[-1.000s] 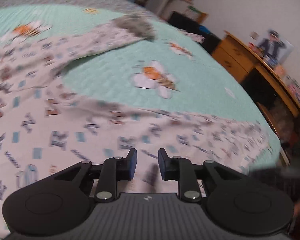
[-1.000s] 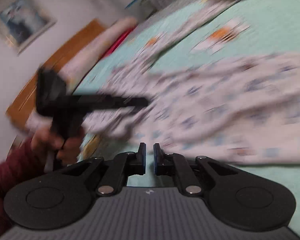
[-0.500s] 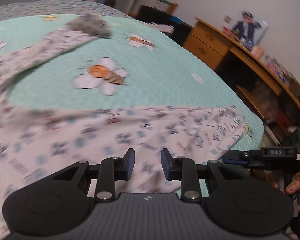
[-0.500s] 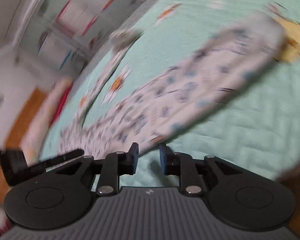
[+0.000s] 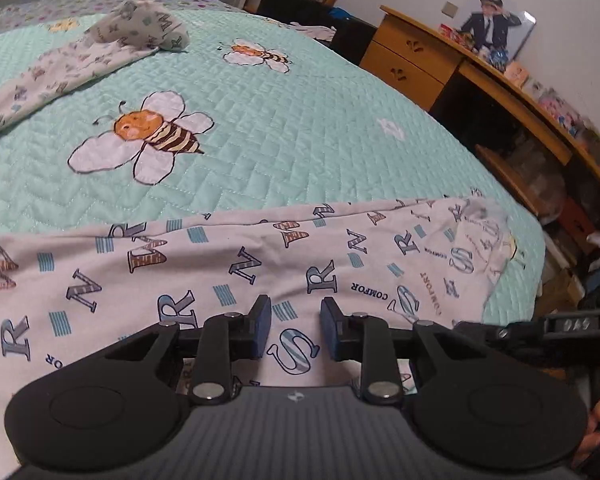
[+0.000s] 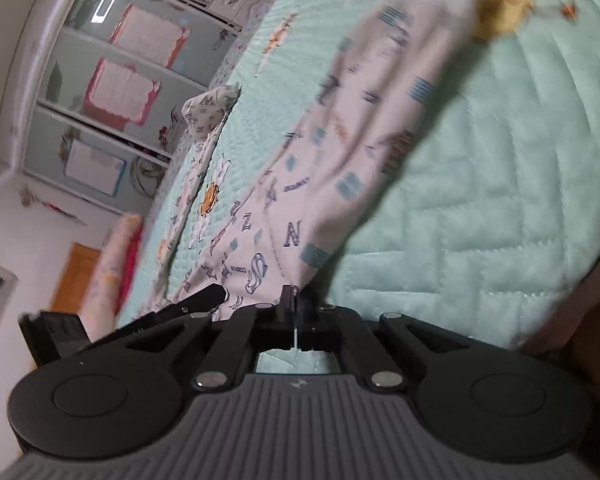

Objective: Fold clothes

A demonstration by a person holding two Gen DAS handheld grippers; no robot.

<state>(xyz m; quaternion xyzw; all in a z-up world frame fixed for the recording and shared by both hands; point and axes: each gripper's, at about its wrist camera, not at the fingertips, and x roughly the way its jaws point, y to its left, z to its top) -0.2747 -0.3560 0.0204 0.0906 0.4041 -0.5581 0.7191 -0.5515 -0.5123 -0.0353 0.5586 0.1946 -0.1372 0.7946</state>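
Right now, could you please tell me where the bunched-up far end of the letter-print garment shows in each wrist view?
Left wrist view: the bunched-up end lies near the top left, on the far part of the green bedspread.
Right wrist view: it sits left of centre in the upper half, at the bedspread's edge before the wardrobe doors.
Shared landmark: the bee picture stitched into the bedspread.

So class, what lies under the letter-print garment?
The letter-print garment lies on the mint bee-print quilt, which shows all around it. What the quilt looks like beneath the fabric is covered.
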